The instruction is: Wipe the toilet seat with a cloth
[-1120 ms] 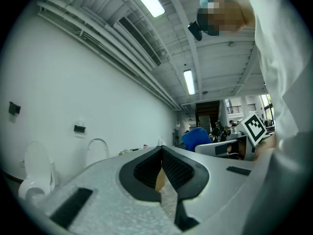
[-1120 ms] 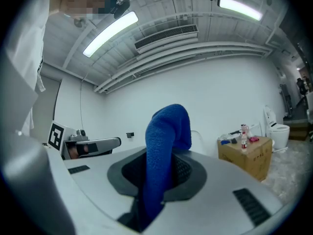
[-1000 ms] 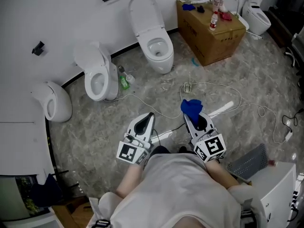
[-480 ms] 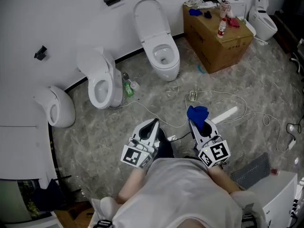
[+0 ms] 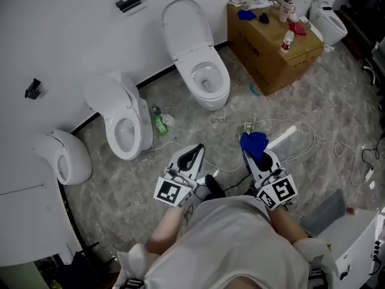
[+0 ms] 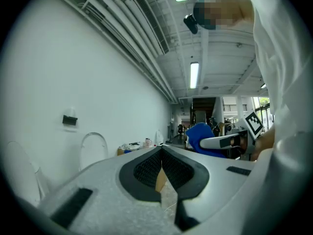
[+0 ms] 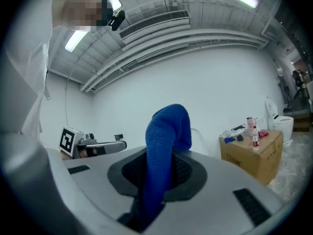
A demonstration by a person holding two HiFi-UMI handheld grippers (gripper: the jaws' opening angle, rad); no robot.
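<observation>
Left tongs (image 6: pixel 161 150): jaws closed tip to tip, with only a thin sliver of gap behind the tips and nothing held between them; they pointed forward above the grey marbled floor (image 5: pixel 180 119).
Right tongs (image 5: pixel 251 149): clamped on a blue cloth (image 7: pixel 165 141), which stood up out of the jaws and folded over at the top, hiding the tips.
Blue cloth: in the right tongs' grip, bunched at their front end, well short of any toilet.
Spacing of the tongs: side by side, apart, both held close in front of the person's body.
Toilet seat (image 5: pixel 222 80): down on the white toilet ahead of both tongs, its lid (image 5: pixel 183 17) raised against the wall; well apart from the cloth.
Second toilet (image 5: pixel 123 128): ahead and to the left of the left tongs, lid up.
Third white fixture (image 5: pixel 66 161): further left of the left tongs, by the wall.
Green bottle (image 5: pixel 158 124): on the floor between the two nearer toilets, ahead of the left tongs.
Cardboard box (image 5: pixel 271 38): ahead and to the right of the right tongs, with a small bottle (image 5: pixel 287 41) and other small items on top.
Cables (image 5: pixel 301 137): looped on the floor just right of the right tongs.
</observation>
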